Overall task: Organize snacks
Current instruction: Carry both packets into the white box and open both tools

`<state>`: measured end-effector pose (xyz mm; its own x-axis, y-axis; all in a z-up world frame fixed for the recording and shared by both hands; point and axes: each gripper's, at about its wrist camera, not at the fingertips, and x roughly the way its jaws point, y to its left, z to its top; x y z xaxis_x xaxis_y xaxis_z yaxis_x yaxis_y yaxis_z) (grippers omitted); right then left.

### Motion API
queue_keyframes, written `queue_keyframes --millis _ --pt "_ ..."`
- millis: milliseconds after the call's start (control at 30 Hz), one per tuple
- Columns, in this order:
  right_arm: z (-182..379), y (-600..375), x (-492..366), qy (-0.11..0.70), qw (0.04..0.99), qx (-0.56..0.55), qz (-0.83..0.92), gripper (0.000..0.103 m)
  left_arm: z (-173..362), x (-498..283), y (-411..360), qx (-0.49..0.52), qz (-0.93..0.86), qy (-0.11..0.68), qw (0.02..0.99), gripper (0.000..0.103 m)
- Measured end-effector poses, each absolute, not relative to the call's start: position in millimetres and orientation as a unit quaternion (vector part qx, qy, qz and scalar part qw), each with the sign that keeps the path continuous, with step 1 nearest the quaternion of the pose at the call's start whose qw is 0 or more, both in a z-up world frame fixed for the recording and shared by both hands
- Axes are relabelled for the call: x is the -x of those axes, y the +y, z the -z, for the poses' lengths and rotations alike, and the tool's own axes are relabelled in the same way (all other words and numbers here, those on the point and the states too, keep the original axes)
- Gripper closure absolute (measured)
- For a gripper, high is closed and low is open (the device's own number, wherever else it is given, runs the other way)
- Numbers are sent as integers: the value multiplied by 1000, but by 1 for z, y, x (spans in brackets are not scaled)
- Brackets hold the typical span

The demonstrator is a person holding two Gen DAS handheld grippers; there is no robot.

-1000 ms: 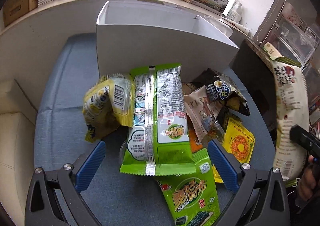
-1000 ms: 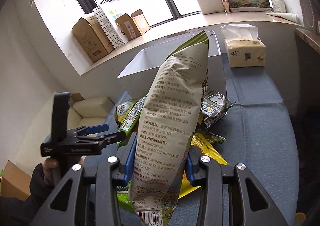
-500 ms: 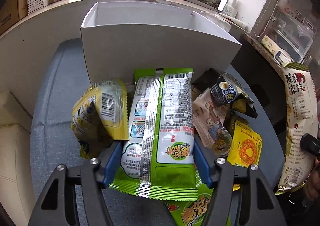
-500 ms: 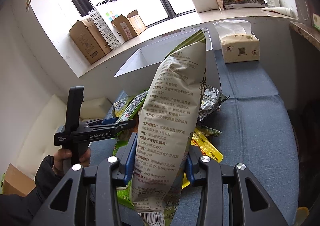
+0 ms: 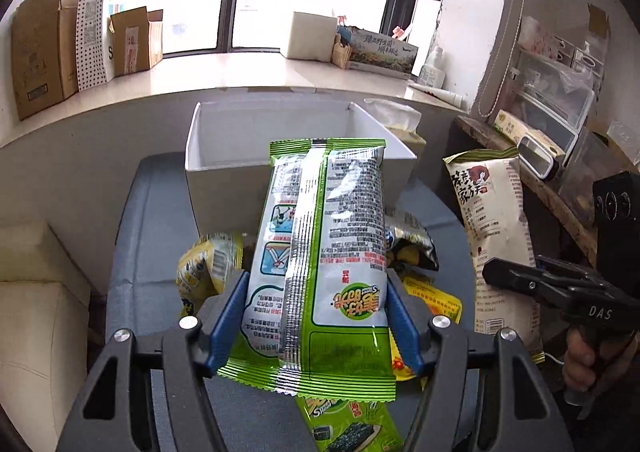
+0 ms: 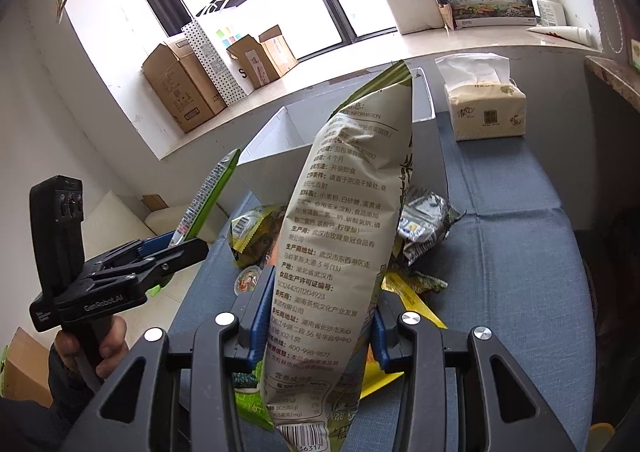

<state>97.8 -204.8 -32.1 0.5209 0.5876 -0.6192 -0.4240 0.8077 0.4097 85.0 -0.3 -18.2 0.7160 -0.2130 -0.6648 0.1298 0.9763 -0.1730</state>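
Left gripper [image 5: 316, 316] is clamping the green seaweed packet [image 5: 320, 252] by its lower end, holding it lifted in front of the white box [image 5: 224, 176]. Right gripper [image 6: 316, 324] is pinching the tall beige snack bag [image 6: 348, 236] upright, also short of the white box. Risk: both long bags are flopping from low grips, so either could catch the box's near wall or collide on entry. Versus a second ago, the left jaws were wide around the packet lying on the snack pile [image 5: 408, 248]; now it is raised.
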Motion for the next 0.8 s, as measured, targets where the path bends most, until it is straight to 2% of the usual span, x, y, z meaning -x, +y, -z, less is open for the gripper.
queue_keyframes --millis 133,367,700,733,767,800 --pt "7 -196 -128 383 871 -104 -290 59 -7 -104 8 60 78 347 933 33" --pt "-21 -169 -217 383 884 -58 -262 59 -28 -184 30 84 46 348 933 33" --pt "-14 -150 -342 428 879 -27 -210 58 -8 -280 44 74 -3 381 921 33" --pt "-10 -148 -348 440 875 -23 -199 56 -3 -284 43 71 0 390 918 31" --pt "-7 -143 -350 443 876 -9 -191 35 1 -286 43 72 8 397 915 29" --pt "-6 -138 -350 438 879 14 -187 7 4 -288 43 71 10 402 913 24"
